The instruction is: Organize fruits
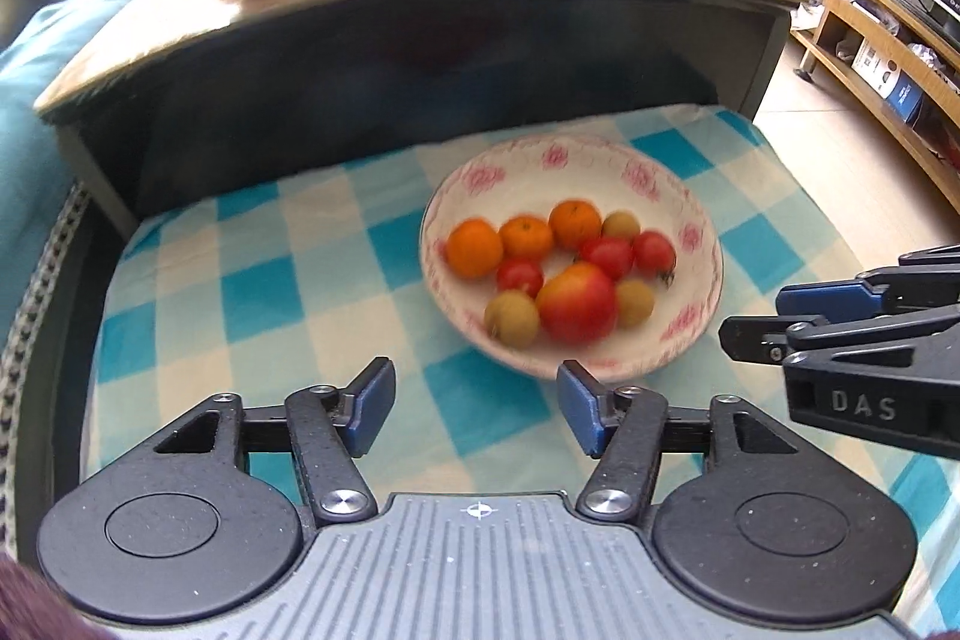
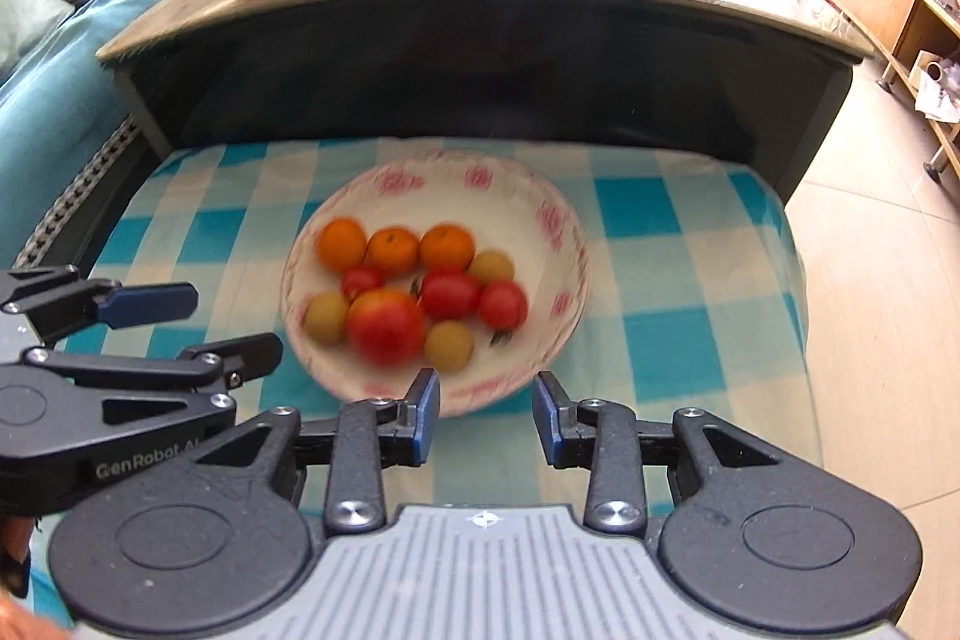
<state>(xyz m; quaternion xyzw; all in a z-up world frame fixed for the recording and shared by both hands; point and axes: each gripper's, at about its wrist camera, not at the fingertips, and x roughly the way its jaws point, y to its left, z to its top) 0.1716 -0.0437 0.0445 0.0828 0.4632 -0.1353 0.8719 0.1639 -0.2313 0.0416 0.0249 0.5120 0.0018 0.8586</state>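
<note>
On the checked cloth (image 1: pixel 252 292), left to right: the left gripper (image 1: pixel 476 409) spread wide and empty, the bowl (image 1: pixel 690 202) of fruit (image 1: pixel 577 303) ahead, the right gripper (image 2: pixel 486 418) also apart, empty.

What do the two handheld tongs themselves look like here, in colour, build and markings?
Both match: the left tongs and right tongs have black textured linkage arms with silver pivot screws, two round black discs, a ribbed grey centre plate with a small crosshair mark, and blue finger pads. Seen side-on, one body reads "DAS", the other "GenRobot". No cables show.
</note>
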